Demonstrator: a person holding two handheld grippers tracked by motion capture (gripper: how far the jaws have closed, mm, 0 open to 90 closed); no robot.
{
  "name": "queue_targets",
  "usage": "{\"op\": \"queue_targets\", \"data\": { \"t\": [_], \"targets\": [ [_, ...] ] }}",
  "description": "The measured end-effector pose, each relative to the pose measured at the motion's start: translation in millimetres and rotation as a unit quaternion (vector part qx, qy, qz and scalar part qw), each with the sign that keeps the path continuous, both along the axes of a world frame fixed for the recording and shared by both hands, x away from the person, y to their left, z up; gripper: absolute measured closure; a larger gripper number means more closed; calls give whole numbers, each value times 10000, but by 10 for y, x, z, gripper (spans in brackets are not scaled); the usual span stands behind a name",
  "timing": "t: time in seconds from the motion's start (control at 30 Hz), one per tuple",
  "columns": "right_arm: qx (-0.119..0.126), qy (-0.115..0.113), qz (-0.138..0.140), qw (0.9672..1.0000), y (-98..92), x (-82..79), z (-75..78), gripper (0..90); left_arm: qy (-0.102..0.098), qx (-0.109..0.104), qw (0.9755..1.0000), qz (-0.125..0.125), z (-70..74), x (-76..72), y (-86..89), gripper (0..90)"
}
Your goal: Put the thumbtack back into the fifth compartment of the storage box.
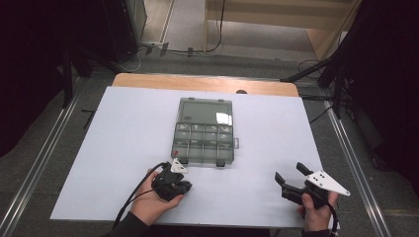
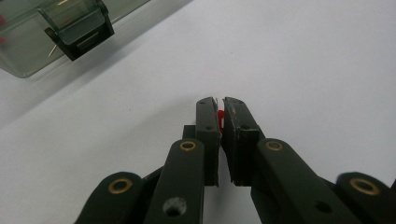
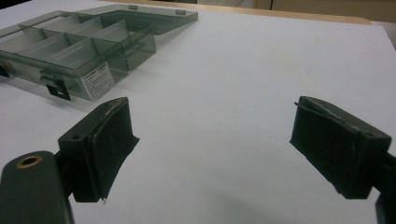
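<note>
White label (image 3: 95, 82) (unreadable) on organizer box (image 3: 116, 35)

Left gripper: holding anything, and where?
Yes. The left gripper pinches a small red piece between its pads near the tips; what it is cannot be told.

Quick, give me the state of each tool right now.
Left tool: closed on a small red piece pinched between its jaws, just off the clear box.
Right tool: open, nothing between its jaws.
</note>
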State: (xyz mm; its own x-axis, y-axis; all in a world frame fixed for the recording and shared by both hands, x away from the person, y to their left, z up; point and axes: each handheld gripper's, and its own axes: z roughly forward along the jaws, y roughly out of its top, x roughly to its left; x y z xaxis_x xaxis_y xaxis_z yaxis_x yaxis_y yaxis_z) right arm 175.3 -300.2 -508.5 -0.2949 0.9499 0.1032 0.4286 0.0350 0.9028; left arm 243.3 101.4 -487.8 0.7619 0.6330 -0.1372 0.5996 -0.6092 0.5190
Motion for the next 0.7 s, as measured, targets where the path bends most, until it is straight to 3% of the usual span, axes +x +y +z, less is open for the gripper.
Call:
{"op": "queue_targets", "data": {
  "t": [0.7],
  "targets": [
    [-14, -21, 33, 10000, 12, 9, -6, 133, -116, -156, 9998, 57, 159, 123, 108, 849]
  ]
}}
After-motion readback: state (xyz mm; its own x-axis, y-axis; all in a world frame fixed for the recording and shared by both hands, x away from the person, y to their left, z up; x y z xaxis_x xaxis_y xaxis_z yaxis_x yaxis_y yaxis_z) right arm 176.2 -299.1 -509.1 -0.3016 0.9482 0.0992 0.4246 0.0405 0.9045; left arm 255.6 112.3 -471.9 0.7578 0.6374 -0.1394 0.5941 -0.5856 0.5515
